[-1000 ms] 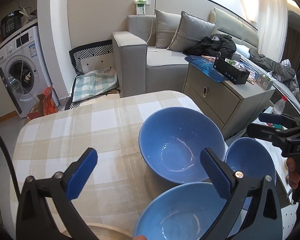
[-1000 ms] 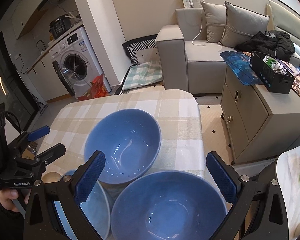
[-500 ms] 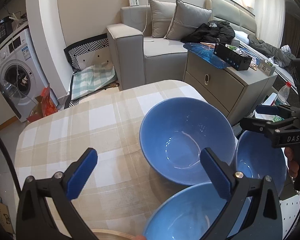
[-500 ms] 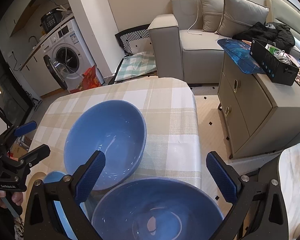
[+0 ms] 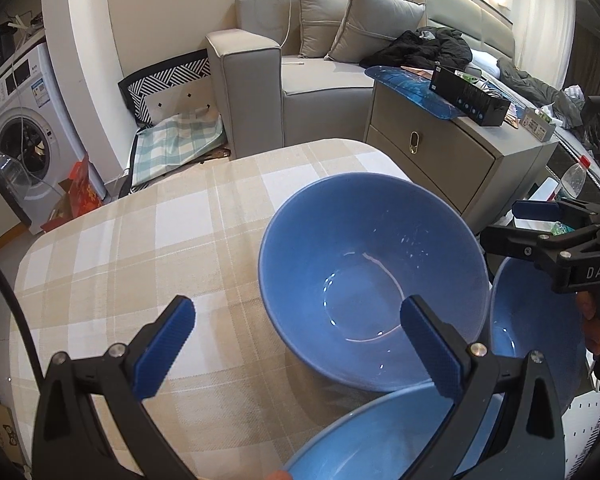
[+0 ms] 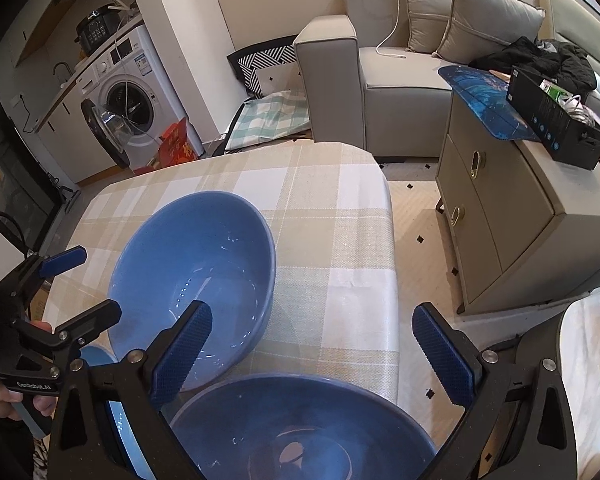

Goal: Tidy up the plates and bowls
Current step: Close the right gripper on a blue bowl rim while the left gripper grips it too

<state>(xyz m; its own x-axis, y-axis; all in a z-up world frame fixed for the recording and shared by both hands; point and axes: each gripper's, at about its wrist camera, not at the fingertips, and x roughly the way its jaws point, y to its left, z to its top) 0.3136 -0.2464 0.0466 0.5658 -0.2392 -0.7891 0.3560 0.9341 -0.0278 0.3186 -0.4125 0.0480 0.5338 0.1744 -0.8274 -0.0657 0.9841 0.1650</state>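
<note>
Three blue bowls stand close together on the plaid tablecloth (image 5: 140,260). The largest bowl (image 5: 372,280) (image 6: 196,276) is the farthest. A second bowl (image 5: 380,440) lies under my left gripper (image 5: 296,352), which is open with nothing between its fingers. Its right finger (image 5: 428,352) overlaps the large bowl's near rim. A third bowl (image 5: 532,340) (image 6: 300,428) sits just below my right gripper (image 6: 312,354), also open and holding nothing. Each gripper shows in the other's view: the right one (image 5: 516,228), the left one (image 6: 80,288).
The table's right edge (image 6: 392,240) drops to the floor beside a grey cabinet (image 6: 500,220). A grey sofa (image 5: 260,80) stands beyond the table, and a washing machine (image 6: 128,96) is at the far left. A person's hand (image 6: 4,396) holds the left gripper.
Both grippers have moved forward and lower toward the bowls, which now look larger. The large bowl has shifted toward the left in the right wrist view. Neither gripper has closed.
</note>
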